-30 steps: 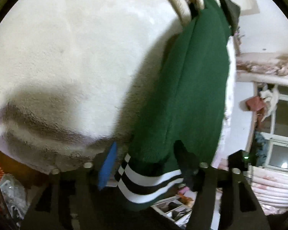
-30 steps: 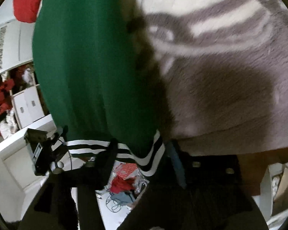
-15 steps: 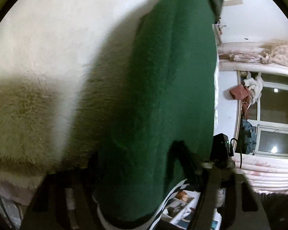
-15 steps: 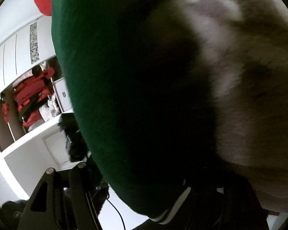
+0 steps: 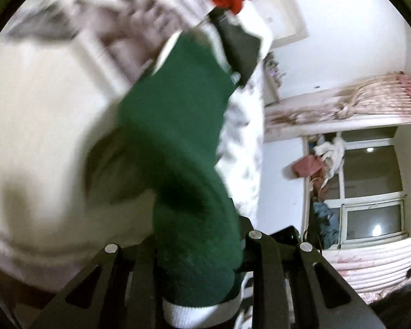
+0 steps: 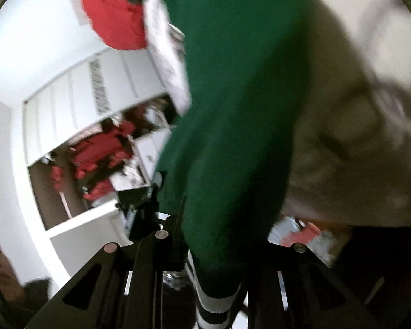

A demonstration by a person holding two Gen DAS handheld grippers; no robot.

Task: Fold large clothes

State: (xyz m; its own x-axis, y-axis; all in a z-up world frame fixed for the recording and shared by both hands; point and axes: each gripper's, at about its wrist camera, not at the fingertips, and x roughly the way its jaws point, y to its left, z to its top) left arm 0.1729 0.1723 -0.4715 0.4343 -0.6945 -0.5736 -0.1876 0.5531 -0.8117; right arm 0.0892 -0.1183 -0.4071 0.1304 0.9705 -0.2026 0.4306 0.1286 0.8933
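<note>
Left gripper [image 5: 200, 268] closing, green knit garment [image 5: 175, 137] pinched between its jaws; right gripper [image 6: 213, 268] closing likewise, clamped on the striped hem [image 6: 213, 304] of the same garment [image 6: 233, 104]; lifted off the cream fleece blanket [image 5: 41, 126], stretched towards a red cloth [image 6: 112, 13].

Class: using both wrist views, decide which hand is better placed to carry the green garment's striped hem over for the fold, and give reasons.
Neither clearly: the left tool and right tool are both closing on the green garment at its striped hem, so both should lift together.
</note>
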